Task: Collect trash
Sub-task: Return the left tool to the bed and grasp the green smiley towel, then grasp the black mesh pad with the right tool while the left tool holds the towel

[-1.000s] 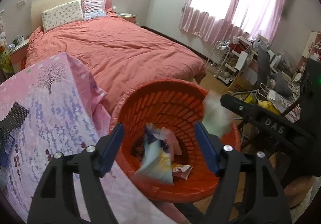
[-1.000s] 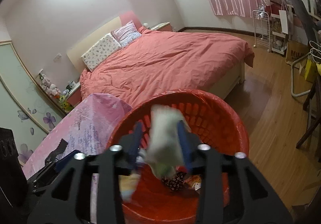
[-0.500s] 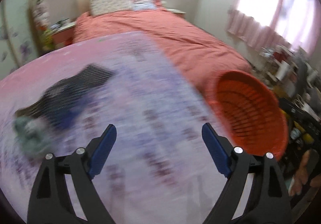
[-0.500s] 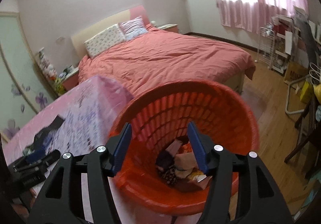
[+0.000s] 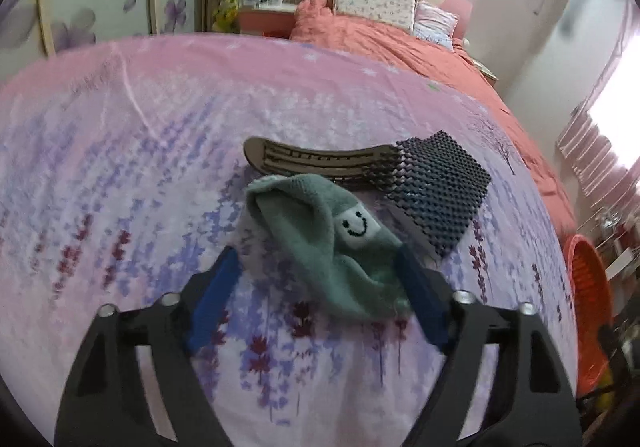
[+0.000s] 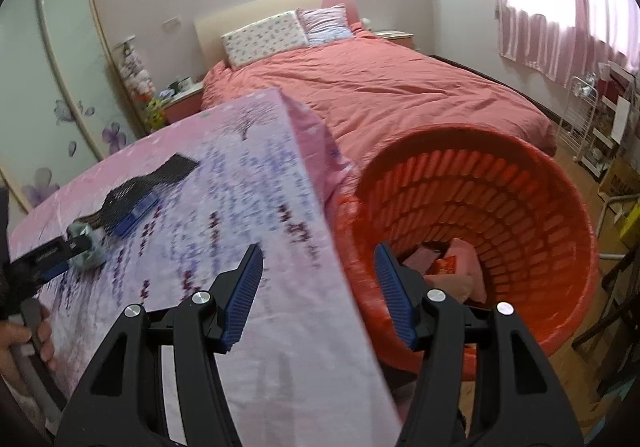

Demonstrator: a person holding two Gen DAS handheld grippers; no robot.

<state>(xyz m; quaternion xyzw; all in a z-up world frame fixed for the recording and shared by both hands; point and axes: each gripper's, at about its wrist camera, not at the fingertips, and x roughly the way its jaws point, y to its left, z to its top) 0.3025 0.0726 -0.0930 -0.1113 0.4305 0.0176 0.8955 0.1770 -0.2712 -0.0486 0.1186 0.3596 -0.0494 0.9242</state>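
Note:
In the left wrist view a crumpled green cloth with a smiley face [image 5: 336, 243] lies on the pink flowered tablecloth [image 5: 160, 151]. My left gripper [image 5: 316, 283] is open, its blue pads on either side of the cloth's near end. Behind the cloth lie a tan slotted strip [image 5: 312, 161] and a black mesh piece [image 5: 436, 191]. In the right wrist view my right gripper [image 6: 320, 287] is open and empty, over the table edge beside the orange basket [image 6: 520, 207], which holds several pieces of trash [image 6: 448, 271]. The left gripper [image 6: 52, 251] shows at the cloth [image 6: 86, 247].
A bed with a coral duvet [image 6: 400, 95] stands beyond the table. The basket also shows at the right edge of the left wrist view [image 5: 588, 287]. A wire rack and clutter [image 6: 592, 127] stand at the right on the wooden floor. A hand [image 6: 24, 331] holds the left gripper.
The right gripper let white trash fall into the basket and swung left toward the table. The left gripper left the basket and moved across the table to the green cloth.

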